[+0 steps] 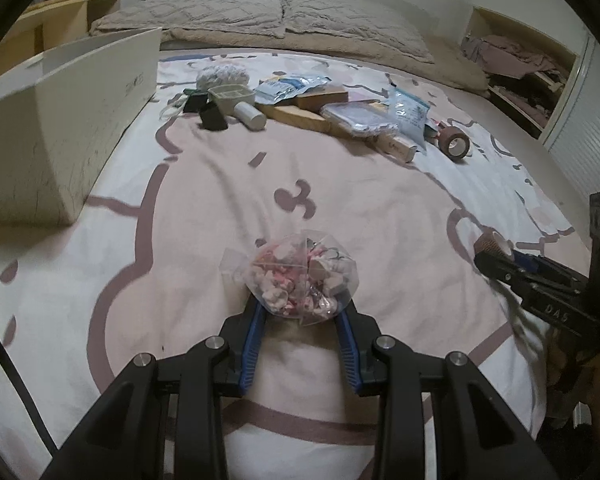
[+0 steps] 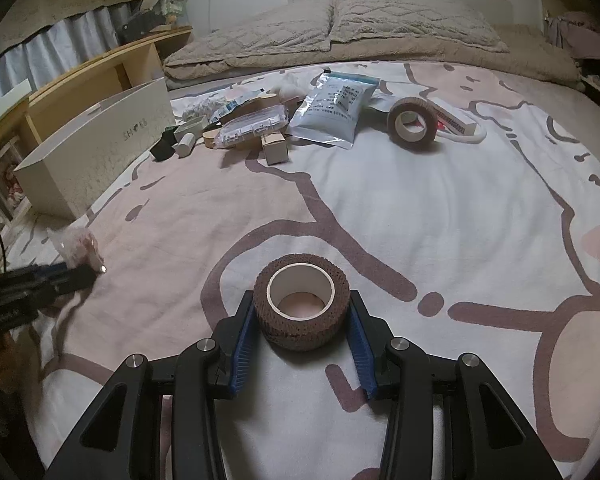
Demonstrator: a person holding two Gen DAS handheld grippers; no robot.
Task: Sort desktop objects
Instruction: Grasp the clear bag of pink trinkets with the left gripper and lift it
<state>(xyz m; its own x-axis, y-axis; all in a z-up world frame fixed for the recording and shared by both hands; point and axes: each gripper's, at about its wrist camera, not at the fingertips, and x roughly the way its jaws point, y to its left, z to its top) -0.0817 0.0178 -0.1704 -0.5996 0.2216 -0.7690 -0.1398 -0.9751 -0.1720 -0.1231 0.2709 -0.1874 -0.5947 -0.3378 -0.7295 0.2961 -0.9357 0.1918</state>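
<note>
Brown bandage roll (image 2: pixel 301 300), core opening facing up toward the camera, sits clamped in the right gripper (image 2: pixel 302 326); only the left-wrist view shows the left gripper (image 1: pixel 301 314) pinching a candy bag (image 1: pixel 296 276), well short of the white box (image 1: pixel 66 120).

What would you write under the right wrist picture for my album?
Right gripper holds a brown tape roll between its jaws above the bedspread.
</note>
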